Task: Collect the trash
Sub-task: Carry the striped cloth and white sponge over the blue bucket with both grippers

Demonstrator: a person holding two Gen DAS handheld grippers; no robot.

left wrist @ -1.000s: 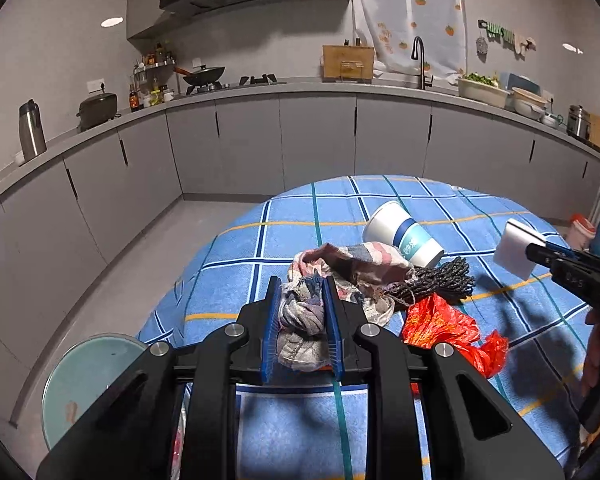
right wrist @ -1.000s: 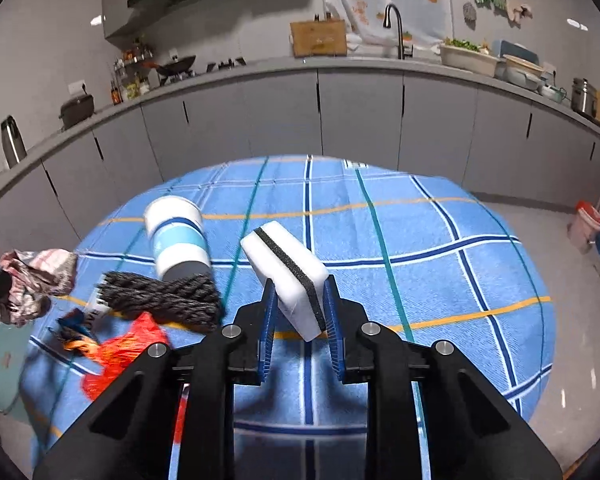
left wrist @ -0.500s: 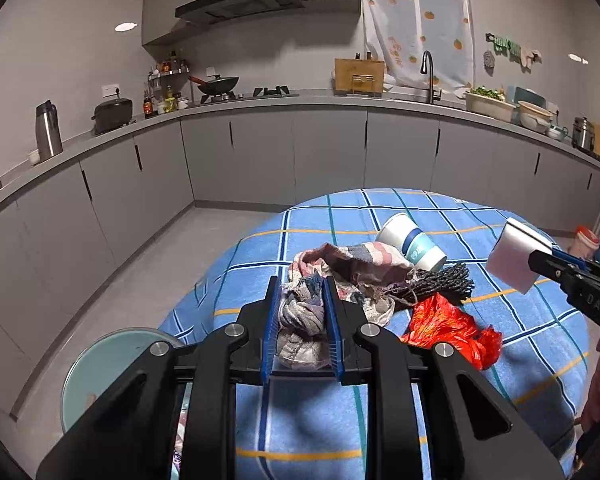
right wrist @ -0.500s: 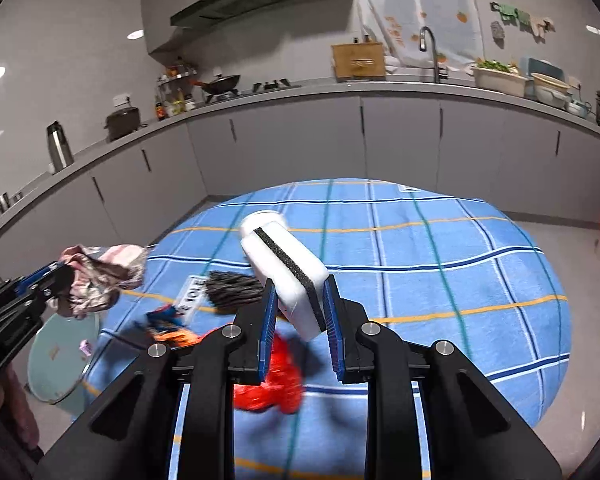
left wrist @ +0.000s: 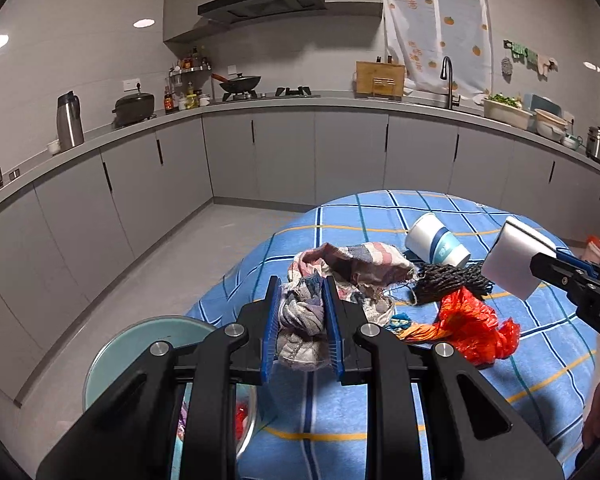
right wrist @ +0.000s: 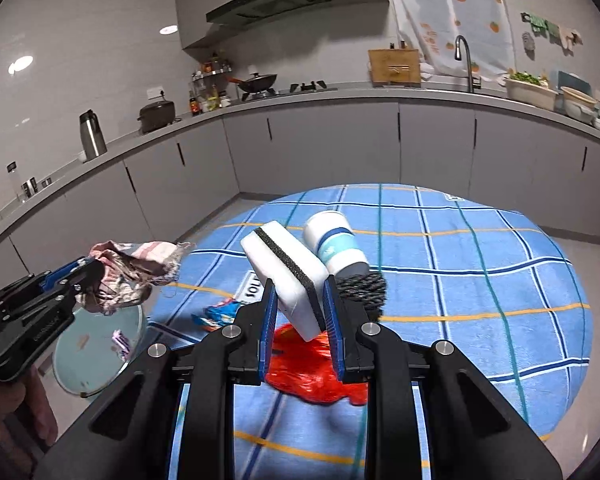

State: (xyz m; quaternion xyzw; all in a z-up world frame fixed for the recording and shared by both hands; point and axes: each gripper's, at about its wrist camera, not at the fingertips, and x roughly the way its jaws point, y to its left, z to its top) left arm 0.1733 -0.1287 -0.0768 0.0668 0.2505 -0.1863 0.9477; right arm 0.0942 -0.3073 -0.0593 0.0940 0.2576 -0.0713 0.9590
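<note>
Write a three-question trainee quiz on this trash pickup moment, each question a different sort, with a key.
1. True or false: the left gripper is shut on a crumpled rag.
2. Multiple choice: what does the right gripper hold? A) the paper cup B) a white sponge with a black layer C) the red plastic bag
3. Fill in: the paper cup lies on its ____ on the blue checked tablecloth.

Key: 1 true; 2 B; 3 side.
</note>
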